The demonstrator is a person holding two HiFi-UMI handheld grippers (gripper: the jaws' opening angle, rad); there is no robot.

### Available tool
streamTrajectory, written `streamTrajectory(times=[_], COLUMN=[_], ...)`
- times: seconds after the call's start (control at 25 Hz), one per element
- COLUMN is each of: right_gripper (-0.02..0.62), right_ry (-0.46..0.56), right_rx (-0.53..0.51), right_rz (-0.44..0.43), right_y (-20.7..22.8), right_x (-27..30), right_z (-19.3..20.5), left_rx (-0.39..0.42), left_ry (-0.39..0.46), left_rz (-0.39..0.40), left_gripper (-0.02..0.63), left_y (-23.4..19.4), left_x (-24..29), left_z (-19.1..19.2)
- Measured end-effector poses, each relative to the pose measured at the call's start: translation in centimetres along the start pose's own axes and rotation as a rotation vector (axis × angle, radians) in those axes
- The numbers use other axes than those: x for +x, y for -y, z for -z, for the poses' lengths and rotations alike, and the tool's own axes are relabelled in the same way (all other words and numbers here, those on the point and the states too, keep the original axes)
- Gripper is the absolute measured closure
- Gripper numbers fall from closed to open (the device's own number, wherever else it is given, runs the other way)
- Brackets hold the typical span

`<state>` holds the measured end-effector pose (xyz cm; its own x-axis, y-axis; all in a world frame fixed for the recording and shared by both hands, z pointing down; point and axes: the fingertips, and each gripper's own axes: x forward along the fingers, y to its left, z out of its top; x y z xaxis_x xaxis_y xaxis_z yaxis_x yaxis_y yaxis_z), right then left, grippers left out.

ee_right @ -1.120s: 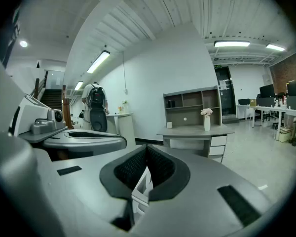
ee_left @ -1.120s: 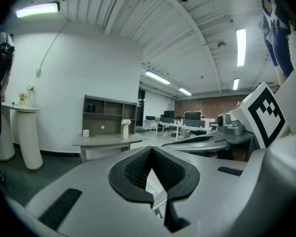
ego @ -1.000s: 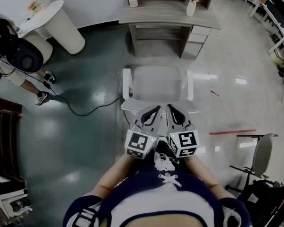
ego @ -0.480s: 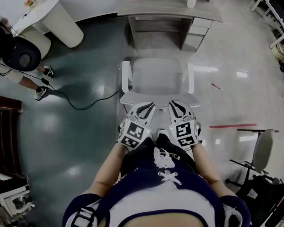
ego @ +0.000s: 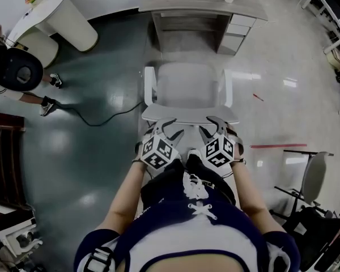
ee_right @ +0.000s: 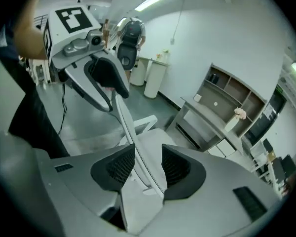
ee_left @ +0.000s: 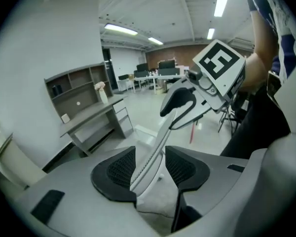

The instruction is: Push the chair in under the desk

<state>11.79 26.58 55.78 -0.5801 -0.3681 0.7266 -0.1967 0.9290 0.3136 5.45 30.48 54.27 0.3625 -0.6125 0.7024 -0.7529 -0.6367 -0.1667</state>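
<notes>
Found chair (ego: 188, 86) at frame centre, short of desk (ego: 204, 4) at upper centre, spacing much as a second ago. Found left gripper (ego: 165, 128) and right gripper (ego: 212, 126) set wider apart along backrest (ego: 190, 115) top edge than before. Noted both jaw pairs opening from shut, astride that edge; apparently no pad contact, though hard to confirm at this angle.

chair (ego: 188, 92) just before desk (ego: 201, 4), round table (ego: 56, 16) far left, cable (ego: 102, 122) on floor (ego: 90, 169) left of chair
</notes>
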Motion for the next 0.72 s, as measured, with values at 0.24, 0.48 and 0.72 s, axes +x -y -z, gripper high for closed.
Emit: streamTrajectory(times=[0.24, 0.48, 0.72], right_gripper=[0.448, 0.448, 0.448], right_ry=[-0.115, -0.177, -0.216], right_rx=[-0.269, -0.392, -0.503], right_rz=[-0.001, -0.009, -0.023], right_y=[-1.1, -1.6, -1.4], right_x=[2.7, 5.0, 7.5], right_z=[2.2, 4.2, 5.3], left_rx=[0.248, 0.429, 0.613], left_ry=[-0.167, -0.252, -0.362], left_rz=[-0.039, -0.029, -0.033], left_gripper=[0.380, 0.360, 0.358], left_y=[-0.5, -0.2, -0.8], left_x=[2.8, 5.4, 8.5], left_z=[3.0, 4.4, 7.4])
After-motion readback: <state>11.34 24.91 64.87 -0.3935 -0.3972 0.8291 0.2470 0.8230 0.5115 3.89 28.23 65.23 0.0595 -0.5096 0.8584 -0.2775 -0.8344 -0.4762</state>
